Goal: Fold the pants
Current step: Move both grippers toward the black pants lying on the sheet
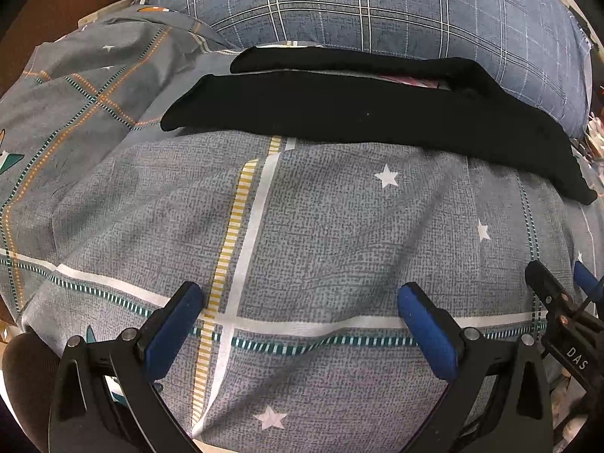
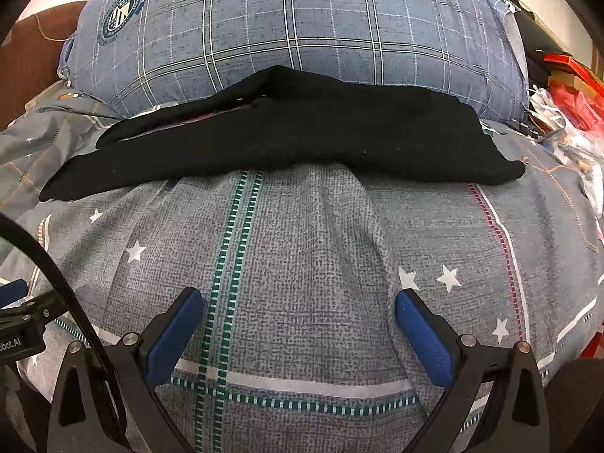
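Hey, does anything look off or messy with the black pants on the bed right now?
The black pants lie askew along the blue plaid pillow: the layers don't line up, and a gap shows something pinkish inside. Both the left gripper and right gripper are open over the bedspread, touching nothing.

This is a bedroom in a home: the work surface is a bed (image 1: 339, 234) covered by a grey sheet printed with white stars and striped check lines, rumpled in soft folds. At its far side lies a big blue plaid pillow (image 2: 294, 37) bearing a round emblem, with black pants (image 2: 302, 139) laid just in front of it. Beyond the bed's right edge sits a heap of household clutter (image 2: 566, 90), red packaging and crinkled plastic bags among it, and a brown piece of furniture (image 2: 34, 49) stands at the left.
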Available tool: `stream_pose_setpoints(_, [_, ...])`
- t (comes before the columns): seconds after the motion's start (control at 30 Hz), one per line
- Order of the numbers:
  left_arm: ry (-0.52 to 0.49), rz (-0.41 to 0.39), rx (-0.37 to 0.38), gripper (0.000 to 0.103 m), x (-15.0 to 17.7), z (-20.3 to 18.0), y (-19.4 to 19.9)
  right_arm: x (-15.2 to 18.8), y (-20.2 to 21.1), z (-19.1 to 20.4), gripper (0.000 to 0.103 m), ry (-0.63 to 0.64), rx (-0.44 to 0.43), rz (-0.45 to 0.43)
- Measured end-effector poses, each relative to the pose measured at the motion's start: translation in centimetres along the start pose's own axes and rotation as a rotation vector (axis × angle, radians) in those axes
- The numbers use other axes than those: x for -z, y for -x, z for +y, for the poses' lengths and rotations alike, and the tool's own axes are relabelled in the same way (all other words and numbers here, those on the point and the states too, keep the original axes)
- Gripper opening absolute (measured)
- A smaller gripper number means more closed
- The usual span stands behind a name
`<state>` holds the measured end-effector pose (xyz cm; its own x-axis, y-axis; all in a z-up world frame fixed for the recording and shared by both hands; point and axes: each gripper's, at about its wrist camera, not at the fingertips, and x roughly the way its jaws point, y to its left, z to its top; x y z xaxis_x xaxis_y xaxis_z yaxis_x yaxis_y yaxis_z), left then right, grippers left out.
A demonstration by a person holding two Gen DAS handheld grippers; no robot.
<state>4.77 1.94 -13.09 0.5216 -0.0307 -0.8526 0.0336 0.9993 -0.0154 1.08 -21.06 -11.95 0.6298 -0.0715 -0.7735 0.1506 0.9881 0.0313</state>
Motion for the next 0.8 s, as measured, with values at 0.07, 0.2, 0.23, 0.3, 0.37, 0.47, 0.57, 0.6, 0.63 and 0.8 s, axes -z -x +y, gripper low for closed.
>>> stream_pose_setpoints(0.07, [0.002,0.0,0.0,0.103,0.0,0.1,0.0,0.0,0.0,-0.2,0.103,-0.007,-0.01,0.004])
stream_pose_setpoints(0.2, [0.001,-0.009,-0.001,0.103,0.2,0.1,0.0,0.2,0.0,-0.1,0.103,-0.003,-0.018,-0.003])
stream_pose_setpoints(0.23, [-0.001,-0.011,-0.001,0.103,0.2,0.2,0.0,0.2,0.0,-0.1,0.103,-0.003,-0.018,-0.005])
stream_pose_setpoints(0.3, [-0.002,-0.012,0.002,0.103,0.3,0.2,0.1,0.3,0.0,-0.2,0.103,-0.008,-0.022,-0.009])
stream_pose_setpoints(0.37, [-0.007,-0.017,0.004,0.103,0.5,0.2,0.2,0.4,0.1,-0.3,0.103,-0.009,-0.024,-0.018])
stream_pose_setpoints(0.47, [-0.009,-0.035,0.004,0.103,0.9,0.2,0.4,0.6,0.2,-0.2,0.103,0.002,-0.023,-0.028])
stream_pose_setpoints(0.57, [-0.016,-0.052,-0.005,0.103,1.3,0.0,0.6,0.8,0.3,-0.1,0.103,0.013,-0.021,-0.035])
stream_pose_setpoints(0.6, [-0.017,-0.049,-0.005,0.103,1.3,-0.1,0.7,0.9,0.4,-0.1,0.103,0.017,-0.02,-0.034])
stream_pose_setpoints(0.63, [-0.018,-0.036,-0.004,0.103,1.3,-0.1,0.7,0.9,0.4,-0.1,0.103,0.024,-0.02,-0.033])
stream_pose_setpoints(0.8, [0.015,0.007,0.019,0.094,1.0,0.3,1.7,1.0,0.5,0.2,0.103,0.046,-0.013,-0.032])
